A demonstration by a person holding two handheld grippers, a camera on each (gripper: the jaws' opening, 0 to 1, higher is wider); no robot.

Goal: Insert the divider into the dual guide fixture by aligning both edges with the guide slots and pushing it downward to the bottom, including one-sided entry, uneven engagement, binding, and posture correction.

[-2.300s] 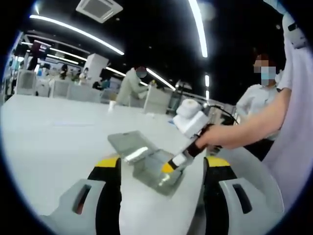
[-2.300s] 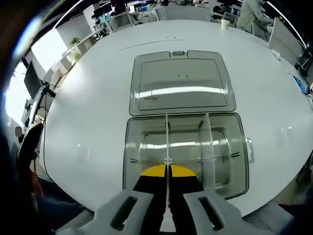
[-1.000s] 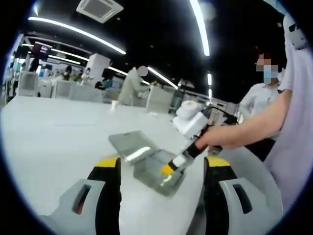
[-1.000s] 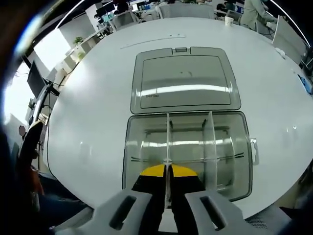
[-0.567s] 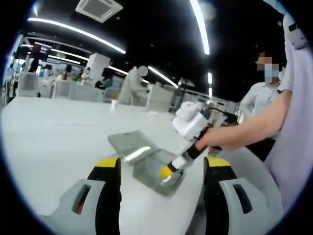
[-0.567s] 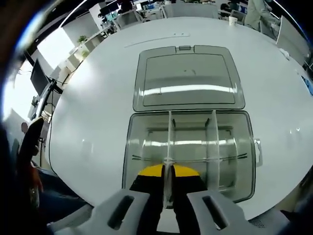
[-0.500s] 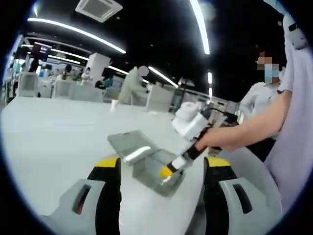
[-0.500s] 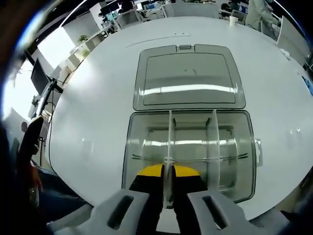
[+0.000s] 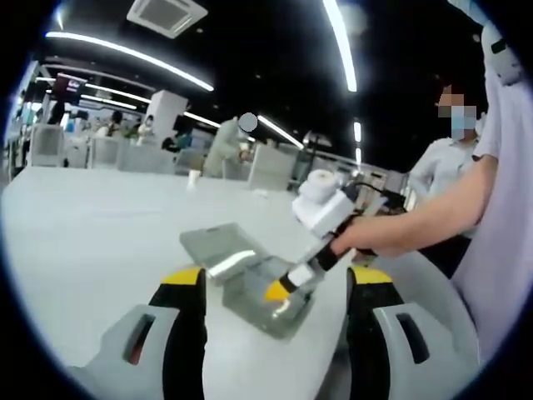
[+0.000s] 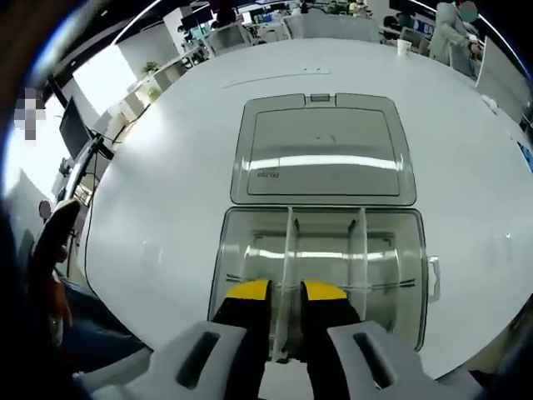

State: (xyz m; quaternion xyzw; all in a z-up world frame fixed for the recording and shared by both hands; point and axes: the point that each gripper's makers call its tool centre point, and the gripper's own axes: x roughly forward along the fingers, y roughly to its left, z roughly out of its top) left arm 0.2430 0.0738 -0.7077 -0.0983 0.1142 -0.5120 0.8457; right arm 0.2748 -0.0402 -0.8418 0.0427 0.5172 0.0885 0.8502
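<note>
The right claw [image 10: 283, 321] is parted astride the divider [image 10: 286, 267], which stands seated in the clear box [image 10: 321, 275] on the desk [image 10: 150, 192], its long axis running straight ahead; the left claw [image 9: 271, 312] is held released, well apart

you have one clear box [image 10: 241, 250] on one white table [image 10: 158, 183], with its one hinged lid [image 10: 323, 150] lying open flat behind it, and two upright dividers stand inside it, the left divider [image 10: 287, 250] and the right divider [image 10: 358, 250]. you hold two grippers, the left gripper [image 9: 271, 312] and the right gripper [image 10: 286, 312], each with two yellow-tipped jaws. in the left gripper view i count one masked person [image 9: 441, 167] near you, one person [image 9: 223, 146] far back by the chairs, and several ceiling light strips i can't count surely.
</note>
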